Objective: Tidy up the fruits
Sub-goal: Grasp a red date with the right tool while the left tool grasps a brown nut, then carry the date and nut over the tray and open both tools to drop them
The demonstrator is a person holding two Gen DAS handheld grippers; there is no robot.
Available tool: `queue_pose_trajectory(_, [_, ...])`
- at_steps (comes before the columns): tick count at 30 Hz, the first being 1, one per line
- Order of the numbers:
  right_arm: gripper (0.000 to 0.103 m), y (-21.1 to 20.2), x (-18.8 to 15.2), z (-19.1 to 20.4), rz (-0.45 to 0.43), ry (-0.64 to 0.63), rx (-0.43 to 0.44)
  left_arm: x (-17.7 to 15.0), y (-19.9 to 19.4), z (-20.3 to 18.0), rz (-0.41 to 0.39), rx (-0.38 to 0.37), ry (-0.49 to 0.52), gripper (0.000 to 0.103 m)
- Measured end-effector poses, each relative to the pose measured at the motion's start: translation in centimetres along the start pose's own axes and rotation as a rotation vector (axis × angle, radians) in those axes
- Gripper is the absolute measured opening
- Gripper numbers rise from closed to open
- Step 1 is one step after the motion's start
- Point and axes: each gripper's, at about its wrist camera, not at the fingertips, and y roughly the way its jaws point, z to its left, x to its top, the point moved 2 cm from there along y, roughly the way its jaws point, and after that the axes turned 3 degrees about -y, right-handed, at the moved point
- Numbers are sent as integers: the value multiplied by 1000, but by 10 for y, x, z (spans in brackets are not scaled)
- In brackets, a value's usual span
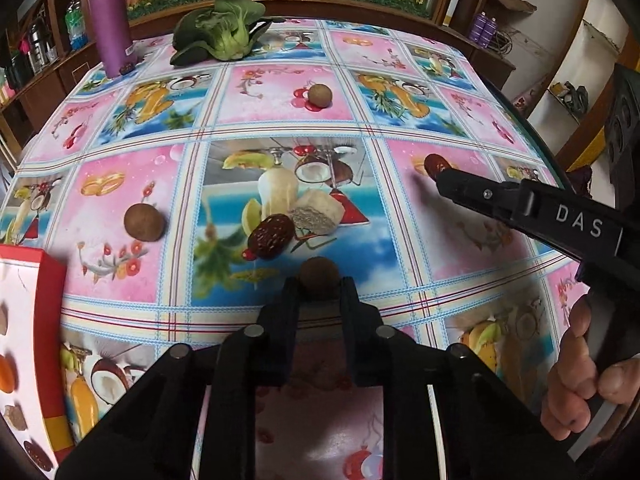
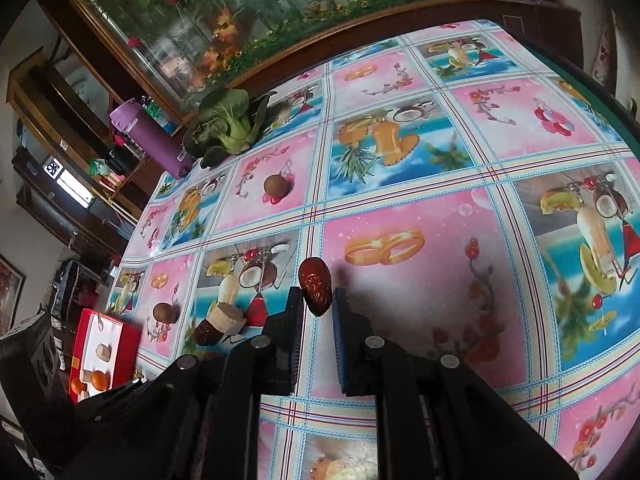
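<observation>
1. Claws both loaded. Left claw [image 1: 319,282] is pinched narrow on a round brown fruit [image 1: 319,276], held just off the desk [image 1: 400,80]. Only the fingertips grip it, so most of the fruit sticks out ahead, likely to keep it clear for dropping.
2. Right claw [image 2: 316,300] is closed on a red date [image 2: 315,286], gripped across its lower half with the long axis pointing forward. The left view shows the same date [image 1: 436,165] poking past the tip, lifted off the cloth.
3. Red box [image 1: 36,320] sits well left of the left claw, with several fruits already inside. Judging by that, it's the destination for both loads.
4. Loose on the desk: a second date [image 1: 272,236] just ahead-left of the left claw, a brown fruit [image 1: 144,222] further left near the box, another brown fruit [image 1: 319,96] far ahead.
5. Greens [image 1: 220,32] and purple bottle [image 1: 108,20] sit at the far edge, out of the working path.
6. Risk: round fruit on a tip pinch may roll out if tilted.
</observation>
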Motion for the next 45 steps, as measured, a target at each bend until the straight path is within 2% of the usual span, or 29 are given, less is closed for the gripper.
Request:
queue_pose_trajectory(4, [13, -5, 1, 3, -48, -26, -6, -5, -15, 0, -29, -4, -5, 22])
queue_pose_trajectory(12, [12, -15, 2, 14, -143, -72, 10, -27, -79, 7, -141, -15, -11, 22])
queue_pose_trajectory(16, [12, -19, -1, 23, -187, -103, 8, -41, -117, 23, -209, -17, -35, 22])
queue_pose_trajectory(19, [12, -22, -10, 41, -196, -127, 55, -50, -144, 47, -263, 10, -63, 22])
queue_pose_trajectory(22, [12, -19, -26, 80, -160, -200, 93, -63, -169, 83, -305, 61, -112, 22])
queue_pose_trajectory(25, [12, -12, -45, 135, -77, -256, 217, -81, -190, 132, -335, 133, -197, 22])
queue_pose_trajectory(28, [12, -5, -64, 192, -15, -344, 296, -98, -203, 180, -353, 213, -290, 22])
queue_pose_trajectory(31, [12, 4, -85, 253, 48, -440, 370, -114, -209, 219, -353, 283, -357, 22])
queue_pose_trajectory(35, [12, 21, -113, 313, 123, -528, 426, -129, -208, 259, -340, 345, -421, 22])
queue_pose_trajectory(40, [12, 49, -148, 357, 213, -605, 417, -145, -196, 283, -293, 350, -448, 22])
queue_pose_trajectory(45, [12, 75, -169, 371, 281, -635, 351, -150, -181, 295, -228, 337, -448, 22])
